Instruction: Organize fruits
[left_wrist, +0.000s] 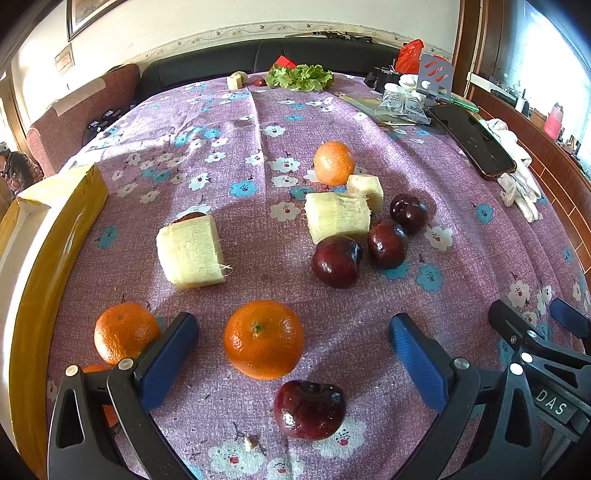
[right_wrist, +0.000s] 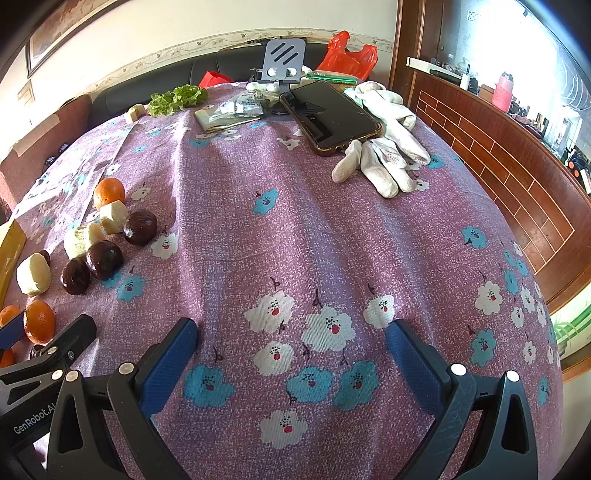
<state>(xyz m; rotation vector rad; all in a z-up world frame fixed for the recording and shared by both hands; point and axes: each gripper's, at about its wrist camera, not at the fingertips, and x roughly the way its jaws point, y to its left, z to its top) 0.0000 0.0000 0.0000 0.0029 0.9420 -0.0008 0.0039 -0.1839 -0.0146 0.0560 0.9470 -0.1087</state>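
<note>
The left gripper is spread wide over the floral tablecloth, with a mandarin between its fingers and a dark plum nearer the camera. A second mandarin sits just outside its left finger. Beyond lie a banana chunk and three plums beside more banana pieces. The right gripper, also spread, holds nothing; only its view shows the phone and white gloves plainly, with the fruit well off to the left.
</note>
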